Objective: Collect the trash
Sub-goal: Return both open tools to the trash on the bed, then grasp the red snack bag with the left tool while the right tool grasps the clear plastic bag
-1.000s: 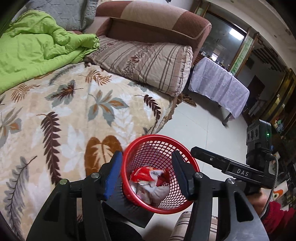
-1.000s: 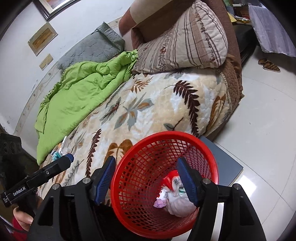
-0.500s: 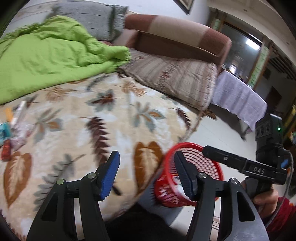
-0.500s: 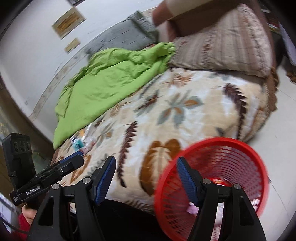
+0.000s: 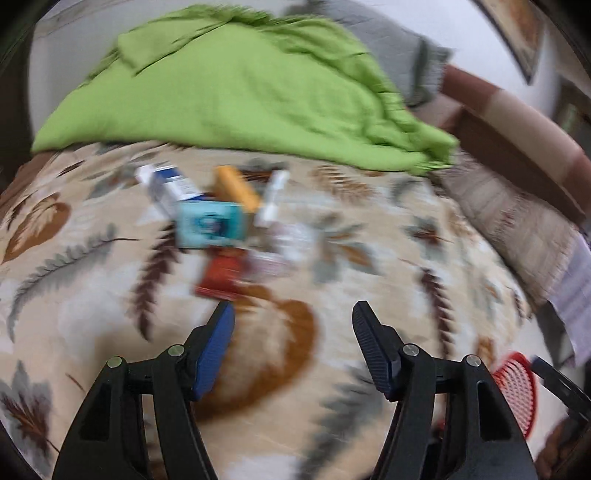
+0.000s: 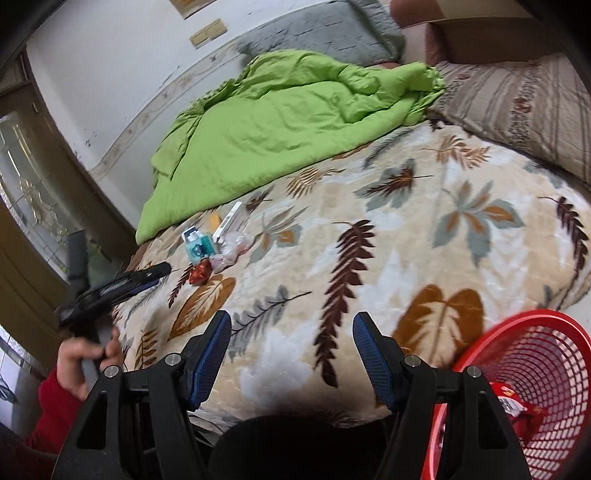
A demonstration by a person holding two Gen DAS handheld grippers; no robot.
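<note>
A pile of trash lies on the leaf-patterned blanket (image 5: 110, 332): a teal box (image 5: 210, 225), a red wrapper (image 5: 221, 275), an orange pack (image 5: 236, 188), a white and blue box (image 5: 166, 182) and clear wrappers (image 5: 288, 243). My left gripper (image 5: 293, 347) is open and empty, just short of the red wrapper. The pile also shows in the right wrist view (image 6: 210, 247), with the left gripper (image 6: 147, 277) beside it. My right gripper (image 6: 291, 354) is open and empty over the bed's near edge. The red mesh basket (image 6: 535, 369) stands at right with a red wrapper (image 6: 517, 406) inside.
A green quilt (image 6: 277, 129) is bunched at the back of the bed. A striped pillow (image 6: 524, 107) and a grey pillow (image 6: 321, 33) lie by the brown headboard. A wooden door (image 6: 29, 221) stands at left.
Both grippers swung left, away from the basket. The left gripper moved across the bed to the trash pile. The left wrist view is blurred from motion.
</note>
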